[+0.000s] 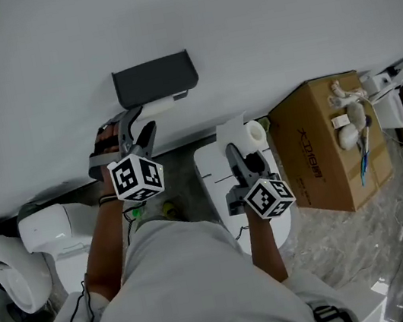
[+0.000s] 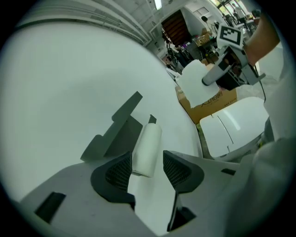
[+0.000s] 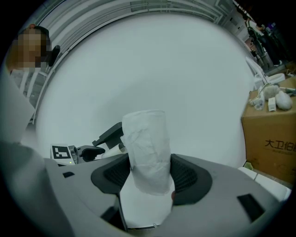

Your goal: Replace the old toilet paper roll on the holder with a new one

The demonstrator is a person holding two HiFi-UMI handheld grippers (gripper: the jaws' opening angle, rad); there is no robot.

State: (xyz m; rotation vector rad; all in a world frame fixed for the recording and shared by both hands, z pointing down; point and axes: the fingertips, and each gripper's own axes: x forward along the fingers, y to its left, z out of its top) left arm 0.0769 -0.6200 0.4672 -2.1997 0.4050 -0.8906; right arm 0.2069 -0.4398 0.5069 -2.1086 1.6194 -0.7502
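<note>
At wall holder (image 1: 154, 80): L gripper (image 1: 140, 125) is hovering, jaws wide, by old roll (image 2: 147, 149); R gripper (image 1: 243, 153) jaws are clamping new roll (image 3: 148, 148).

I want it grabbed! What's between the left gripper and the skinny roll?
Nothing. The left gripper view shows the skinny roll straight ahead of the open left gripper, that stretch bare.

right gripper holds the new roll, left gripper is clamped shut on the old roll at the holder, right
No: the left gripper is open, jaws not pressing the old roll at the holder; the left gripper view shows it. The right gripper does hold the new roll.
</note>
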